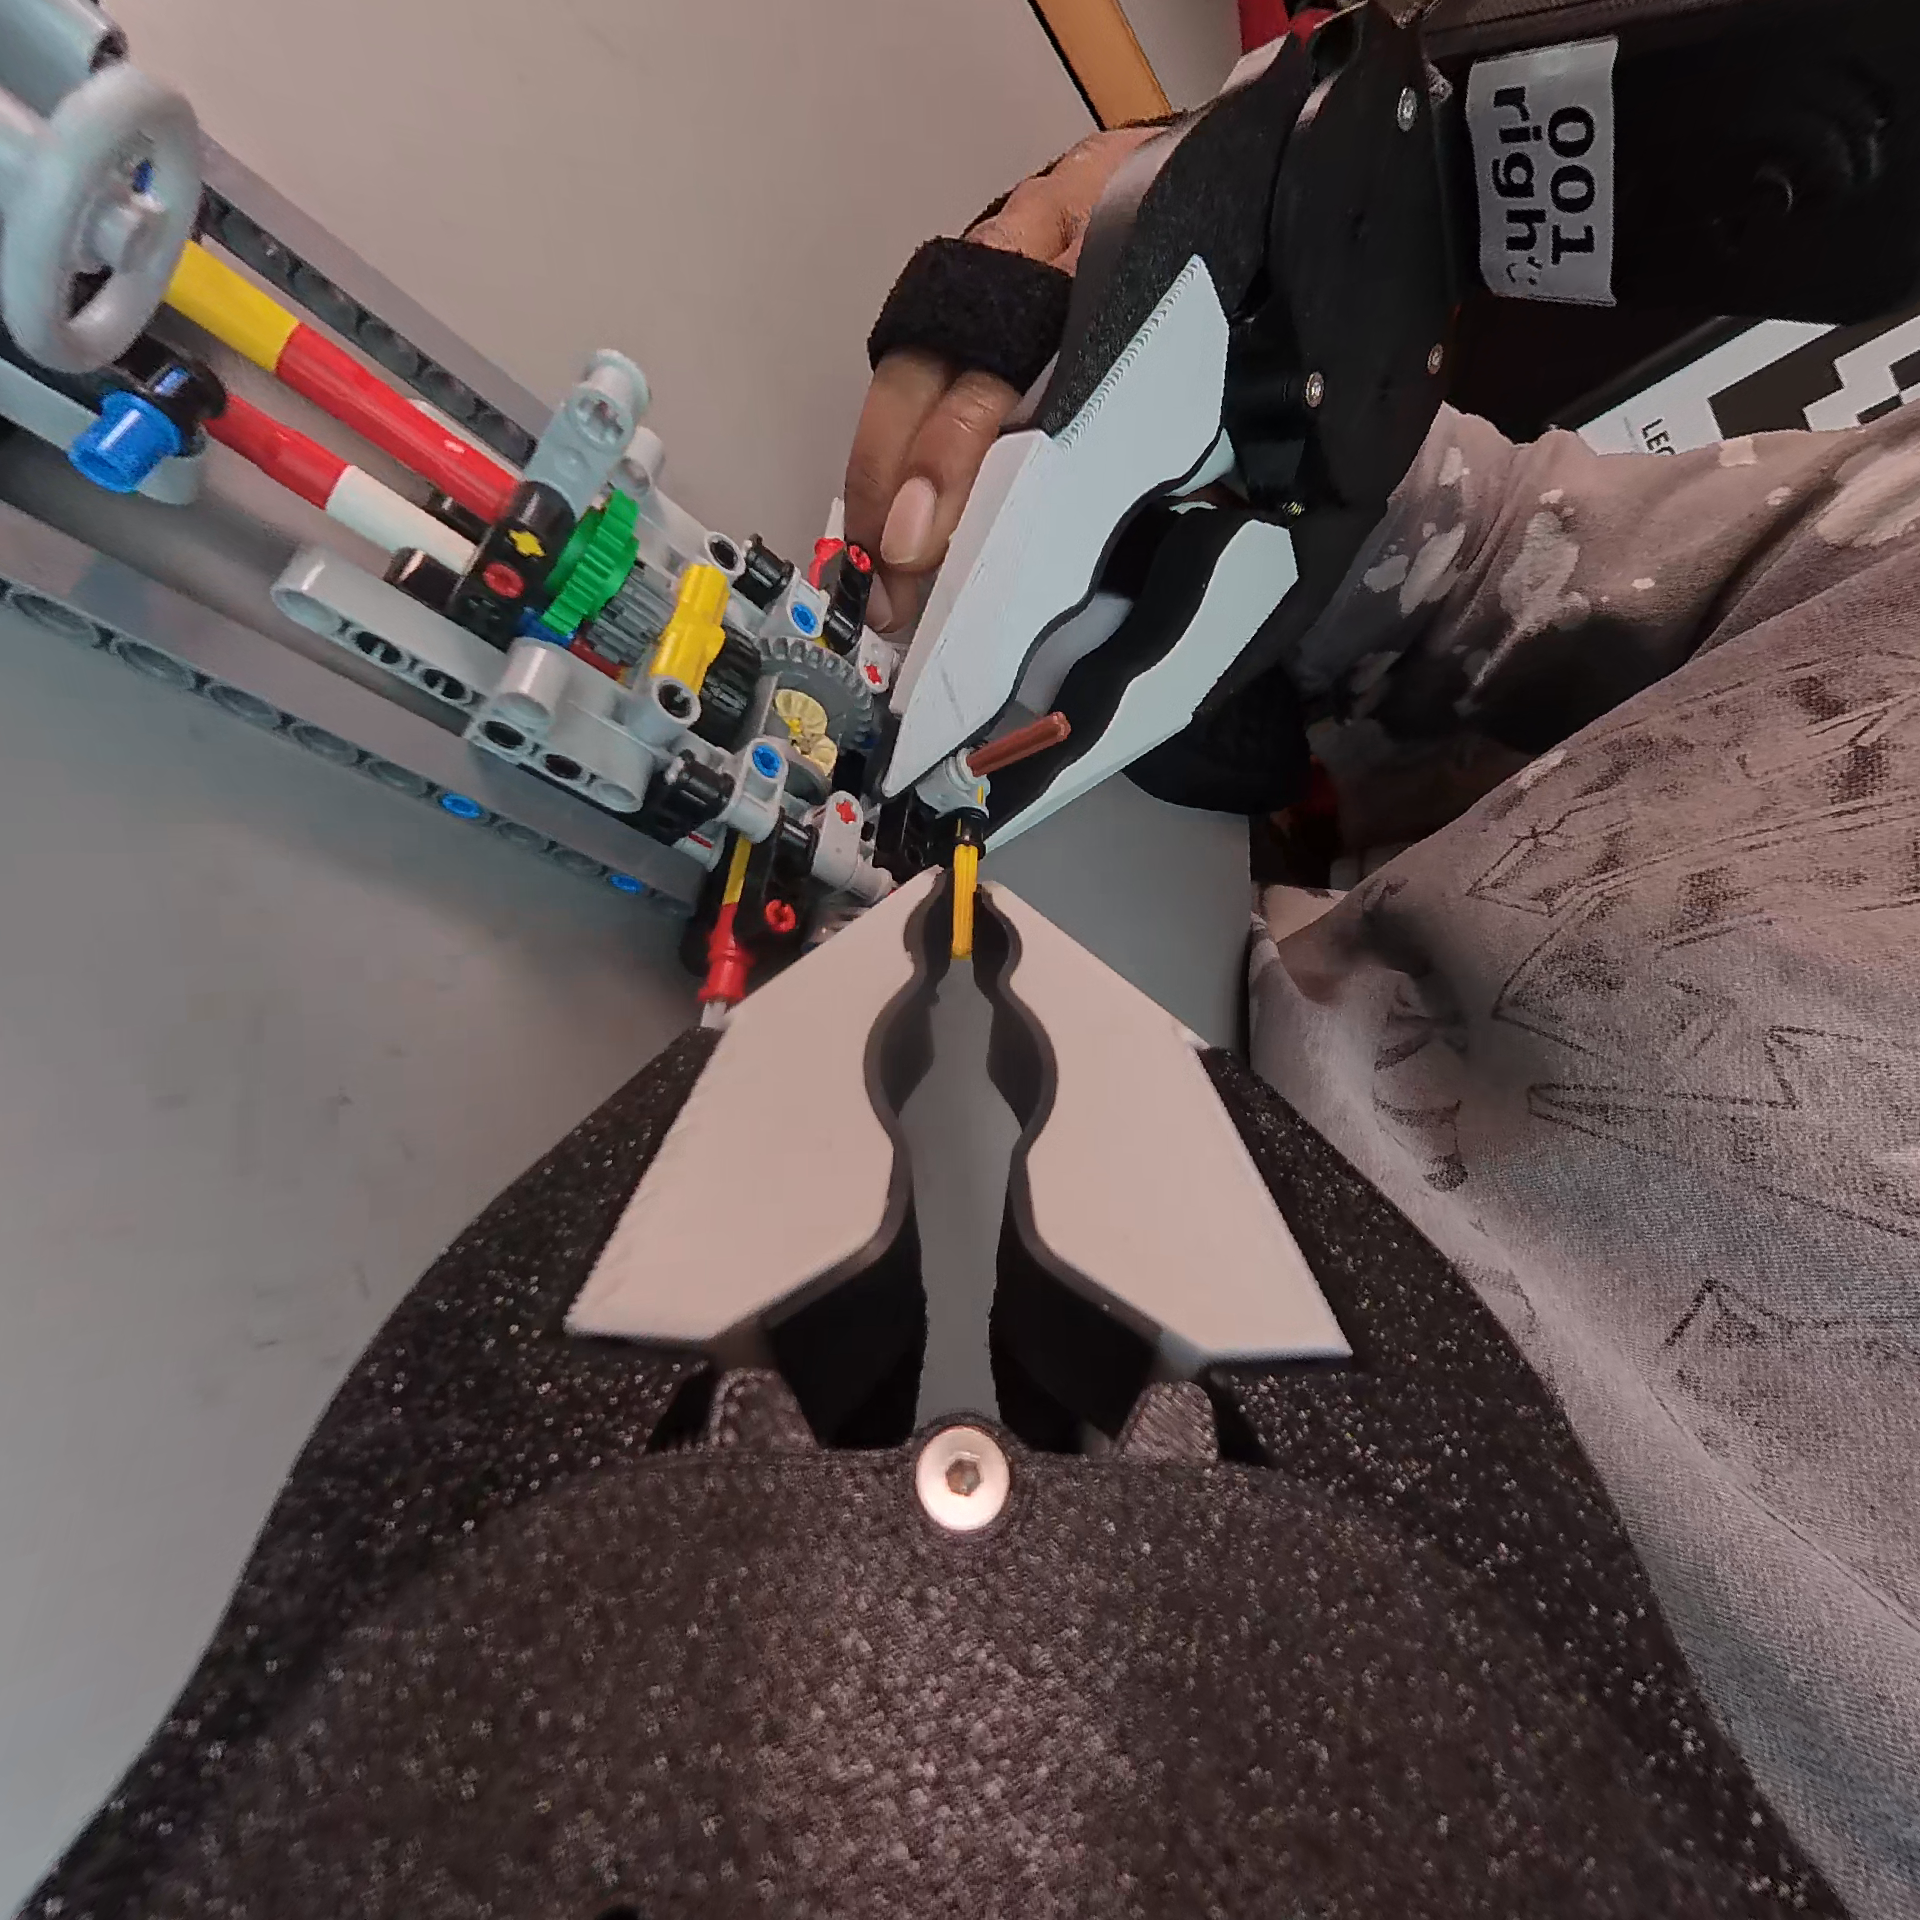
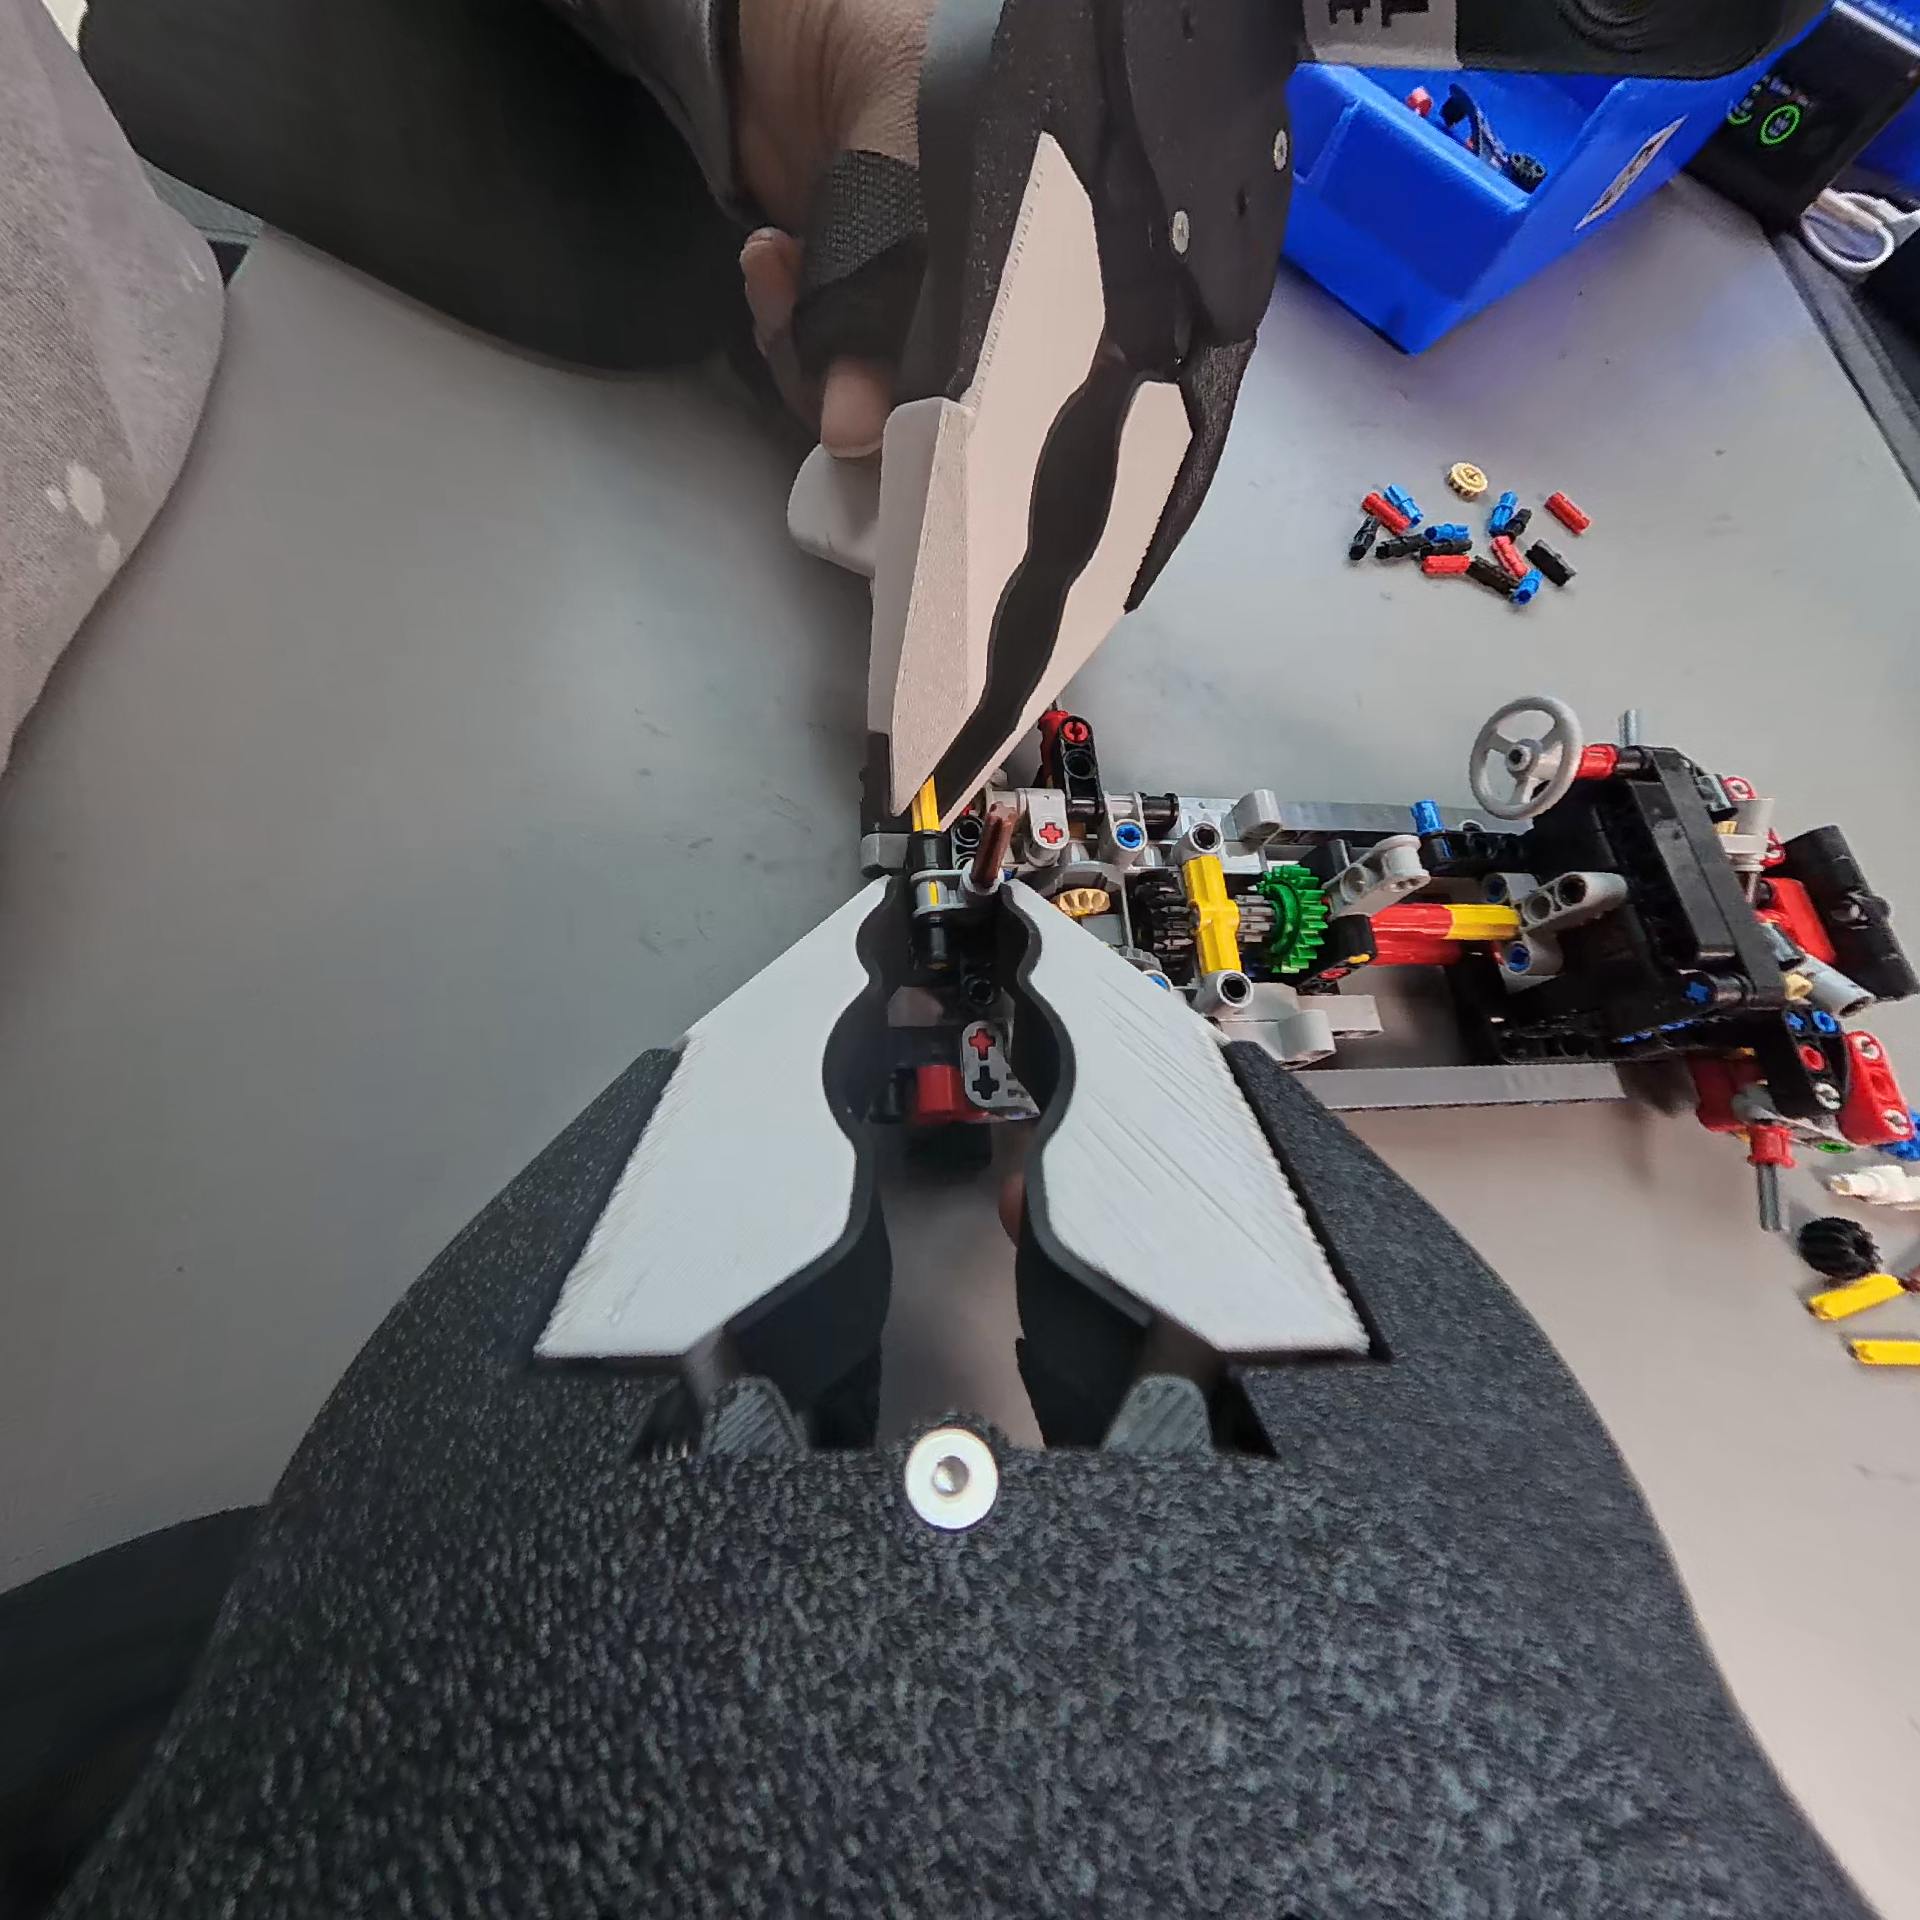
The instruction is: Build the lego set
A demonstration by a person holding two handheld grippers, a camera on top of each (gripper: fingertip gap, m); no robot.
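The partly built lego vehicle chassis [image 2: 1455, 914] lies on the grey table, with a grey steering wheel [image 2: 1525, 756]. It also shows in the left wrist view [image 1: 582, 644]. My left gripper [image 1: 961, 896] is shut on a thin yellow axle [image 1: 964, 930] that sticks out of the chassis end. In the right wrist view it comes down from above [image 2: 928, 805]. My right gripper [image 2: 948, 891] is shut around a grey connector [image 2: 940, 902] at the same end, which carries a brown pin [image 2: 992, 842]. It also shows in the left wrist view [image 1: 940, 792], tip to tip with the left one.
A heap of small red, blue and black pins [image 2: 1465, 540] lies behind the chassis. A blue parts bin [image 2: 1455, 208] stands at the back right. Yellow pieces [image 2: 1855, 1297] and a black gear [image 2: 1837, 1247] lie at the right edge. The person's clothing [image 1: 1610, 1039] is close by. Left and right tips are no more than a few centimetres apart. The black gear [image 2: 1837, 1247] is about 20 cm from my right fingertips.
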